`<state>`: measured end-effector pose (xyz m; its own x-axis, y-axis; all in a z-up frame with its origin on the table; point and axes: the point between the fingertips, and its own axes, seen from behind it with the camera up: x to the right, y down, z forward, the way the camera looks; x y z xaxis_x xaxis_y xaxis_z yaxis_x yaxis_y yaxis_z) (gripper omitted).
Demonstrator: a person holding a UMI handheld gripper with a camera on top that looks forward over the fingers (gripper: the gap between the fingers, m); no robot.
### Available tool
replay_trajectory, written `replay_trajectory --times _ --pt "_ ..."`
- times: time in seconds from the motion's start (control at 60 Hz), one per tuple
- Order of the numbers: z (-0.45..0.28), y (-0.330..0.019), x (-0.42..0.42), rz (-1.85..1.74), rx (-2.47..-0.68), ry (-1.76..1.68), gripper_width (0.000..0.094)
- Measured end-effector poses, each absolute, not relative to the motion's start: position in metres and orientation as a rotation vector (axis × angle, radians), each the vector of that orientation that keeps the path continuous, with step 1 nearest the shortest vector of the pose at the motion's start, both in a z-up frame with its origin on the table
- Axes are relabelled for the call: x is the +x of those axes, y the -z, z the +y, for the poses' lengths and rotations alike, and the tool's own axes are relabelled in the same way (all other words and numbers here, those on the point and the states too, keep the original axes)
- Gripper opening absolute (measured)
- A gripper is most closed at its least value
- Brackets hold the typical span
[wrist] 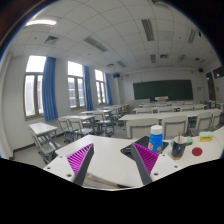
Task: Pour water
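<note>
We are looking forward along the hand-held gripper [112, 163], whose 2 fingers are standing spread apart with nothing between them. The left finger's magenta pad [80, 160] and the right finger's magenta pad [144, 164] are facing each other across a wide gap of bare tabletop, so we are recording the gripper as released and holding nothing.

The fingers are hovering over the near edge of a pale, flat-topped table [110, 158]. Just ahead of the right finger, and slightly to its right, a translucent blue plastic bottle with a white cap [157, 139] is standing upright on that table. Beside the bottle, further right, a dark round cup-like container [178, 147] is sitting on the same surface; we cannot tell whether it is holding any liquid. Near it a small red flat object [197, 152] is lying on the tabletop, too small for us to identify.

Beyond the table we are seeing rows of pale classroom desks with chairs [95, 122] running back across the room. A long dark green chalkboard [163, 89] is spanning the far wall. On the left side, tall windows with blue curtains [49, 88] are letting in daylight, and strip ceiling lights [96, 44] are running overhead.
</note>
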<state>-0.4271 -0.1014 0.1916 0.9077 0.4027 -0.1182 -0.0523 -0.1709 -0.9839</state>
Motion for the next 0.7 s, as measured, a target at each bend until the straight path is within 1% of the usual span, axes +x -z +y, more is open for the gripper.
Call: replay_trajectory --times 0.1,0.183,0.267,0.283,0.317,0.417,0.433,0.45,0.533,0.55,0.567,0.7 --pt "-0.092 -0.19 -0.403 -0.231 -1.687 -0.362 0.0809" --pt "-0.087 -0.179 -0.366 -0.192 -1.685 -0.312 0.0807" --pt "-0.07 -0.17 -0.352 -0.16 -1.689 -0.25 0.0807" --pt "-0.065 -0.161 -0.335 -0.162 -1.688 -0.242 0.0805" --pt "-0.062 -0.154 -0.33 -0.166 -1.693 -0.229 0.0805" --pt "-0.042 -0.112 -0.321 -0.188 -1.759 -0.23 0.0807" --pt "-0.042 -0.104 -0.336 -0.177 -1.768 -0.226 0.0805" --pt "-0.03 -0.101 -0.323 -0.176 -1.776 -0.229 0.0806" --pt "0.0 -0.083 -0.318 -0.18 -1.797 -0.202 0.0807" --pt "0.0 -0.079 -0.327 -0.172 -1.8 -0.188 0.0806" --pt "0.013 -0.076 -0.317 -0.172 -1.798 -0.177 0.0806" --pt "0.052 -0.071 -0.313 -0.133 -1.802 -0.113 0.0804"
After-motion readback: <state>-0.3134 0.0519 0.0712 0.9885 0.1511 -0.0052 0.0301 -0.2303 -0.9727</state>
